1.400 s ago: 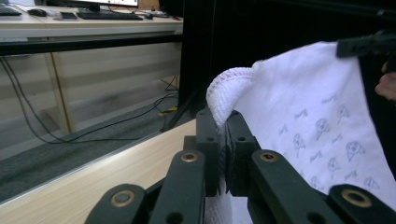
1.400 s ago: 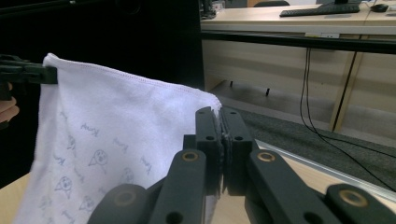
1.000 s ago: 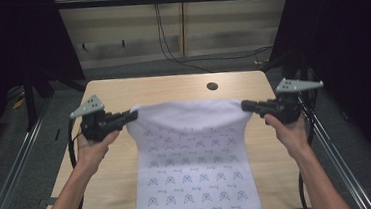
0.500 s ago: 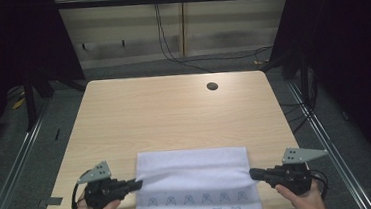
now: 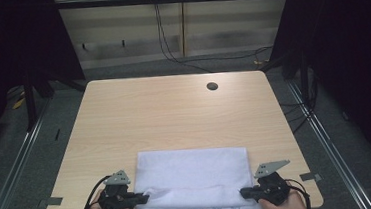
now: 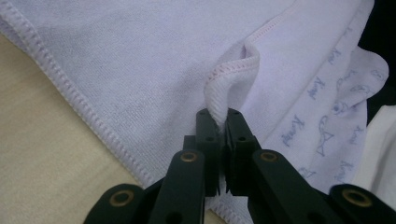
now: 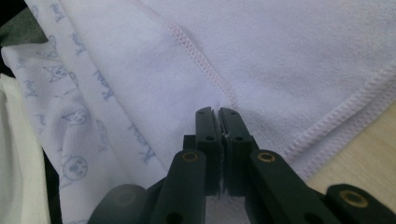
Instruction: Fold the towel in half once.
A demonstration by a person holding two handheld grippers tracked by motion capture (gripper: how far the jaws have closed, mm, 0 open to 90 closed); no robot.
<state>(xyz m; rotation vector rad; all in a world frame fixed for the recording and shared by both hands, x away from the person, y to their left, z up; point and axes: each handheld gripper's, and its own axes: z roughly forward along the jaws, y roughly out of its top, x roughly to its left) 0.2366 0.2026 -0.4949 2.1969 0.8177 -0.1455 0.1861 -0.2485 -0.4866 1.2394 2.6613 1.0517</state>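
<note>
I have the soft white terry towel with the pale blue printed underside [image 5: 194, 176] folded at the near edge of the light wooden desk [image 5: 174, 115], its printed part hanging over that edge. My left gripper [image 5: 143, 198] has its jaws pinched tight on a hemmed corner [image 6: 229, 84]; my right gripper [image 5: 244, 193] is clamped on the opposite corner. The cloth is light, limp and drapes readily, so I judge the stitched hems the firmest places to hold.

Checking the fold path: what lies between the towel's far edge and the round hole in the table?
Bare wood between the towel and the hole in the table, per the high view.
</note>
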